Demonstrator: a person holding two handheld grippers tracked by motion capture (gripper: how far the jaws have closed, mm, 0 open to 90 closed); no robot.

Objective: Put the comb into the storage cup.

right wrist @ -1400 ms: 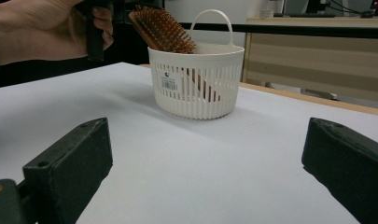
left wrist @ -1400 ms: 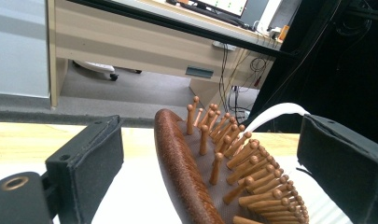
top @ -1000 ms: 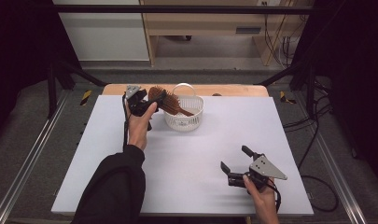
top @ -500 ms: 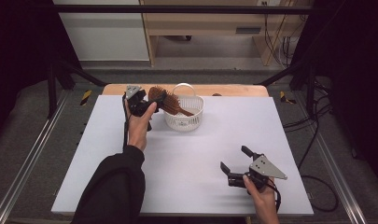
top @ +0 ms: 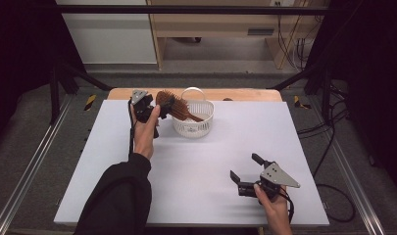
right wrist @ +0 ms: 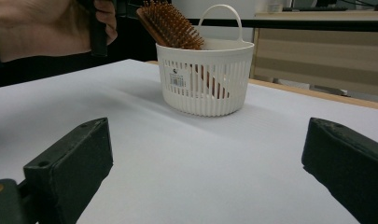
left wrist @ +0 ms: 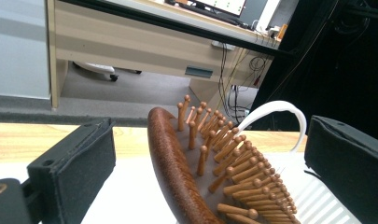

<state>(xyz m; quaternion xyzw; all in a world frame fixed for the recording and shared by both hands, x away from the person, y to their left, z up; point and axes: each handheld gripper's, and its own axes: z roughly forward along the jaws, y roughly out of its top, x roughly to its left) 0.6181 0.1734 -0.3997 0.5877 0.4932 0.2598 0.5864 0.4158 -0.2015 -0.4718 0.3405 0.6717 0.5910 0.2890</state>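
Item one: my left gripper (top: 159, 105), near the far edge of the white tabletop (top: 196, 171), left of centre; jaws spread wide, having just been opening, the brown wooden hairbrush with peg bristles (top: 174, 104) between them, pads clear of it. Item two: that brush, handle down inside the white slatted plastic basket with hoop handle (top: 193, 120), head leaning out over the basket's left rim. Item three: my right gripper (top: 245, 169), near the front right corner; jaws wide apart, nothing between.
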